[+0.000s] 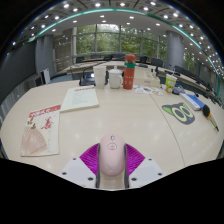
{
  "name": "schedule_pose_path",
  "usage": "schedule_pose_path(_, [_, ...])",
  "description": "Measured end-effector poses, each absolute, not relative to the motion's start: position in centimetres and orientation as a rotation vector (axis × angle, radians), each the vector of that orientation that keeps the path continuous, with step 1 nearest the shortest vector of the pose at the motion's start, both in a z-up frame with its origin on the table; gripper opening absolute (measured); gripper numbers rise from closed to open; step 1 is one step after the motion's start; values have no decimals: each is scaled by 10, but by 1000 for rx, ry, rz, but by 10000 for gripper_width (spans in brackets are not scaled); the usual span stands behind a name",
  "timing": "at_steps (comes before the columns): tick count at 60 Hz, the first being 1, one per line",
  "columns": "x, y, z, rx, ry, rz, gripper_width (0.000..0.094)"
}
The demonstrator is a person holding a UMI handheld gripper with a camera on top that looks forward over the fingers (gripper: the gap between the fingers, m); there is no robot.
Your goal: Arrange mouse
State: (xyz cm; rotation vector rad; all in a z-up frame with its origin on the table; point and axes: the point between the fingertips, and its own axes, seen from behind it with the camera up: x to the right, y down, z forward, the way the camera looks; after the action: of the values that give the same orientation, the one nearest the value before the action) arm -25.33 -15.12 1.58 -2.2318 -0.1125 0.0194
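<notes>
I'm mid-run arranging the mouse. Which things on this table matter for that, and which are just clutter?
For the job:
- pink mouse, held between the jaws of the gripper, both pads against its sides
- table, where it gets placed

Lying about:
- white book
- red-printed plastic bag
- bottles and cups at the far side
- green figure-eight item

the gripper (111, 165) hangs low over the near edge of the table (120, 115), pointing straight across it. both magenta pads (92, 157) press the flanks of a white mouse (111, 153), fingers level.
</notes>
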Motion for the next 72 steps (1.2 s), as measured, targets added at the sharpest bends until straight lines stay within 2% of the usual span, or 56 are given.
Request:
schedule_pose_path(15, [-181, -97, 160, -2015, -103, 61, 316])
schedule_pose_path(19, [-140, -72, 185, -1973, -101, 53, 316])
schedule_pose_path(24, [-82, -37, 196, -1951, -97, 30, 316])
schedule_pose_path(31, [-2, 10, 169, -1992, -77, 6, 315])
schedule_pose_path(39, [66, 47, 105, -2071, -56, -8, 315])
schedule_pose_path(45, [92, 62, 55, -2141, -49, 8, 315])
schedule_pose_path(54, [107, 70, 8, -2212, -68, 40, 329])
schedule_pose_path(59, [106, 71, -8, -2238, -64, 79, 405])
schedule_pose_path(65, [106, 69, -8, -2244, -82, 78, 487])
schedule_pose_path(67, [106, 67, -8, -2254, -81, 70, 574])
schedule_pose_path(71, [102, 59, -1, -2268, -82, 81, 846])
schedule_pose_path(72, [101, 57, 1, -2269, -78, 79, 870])
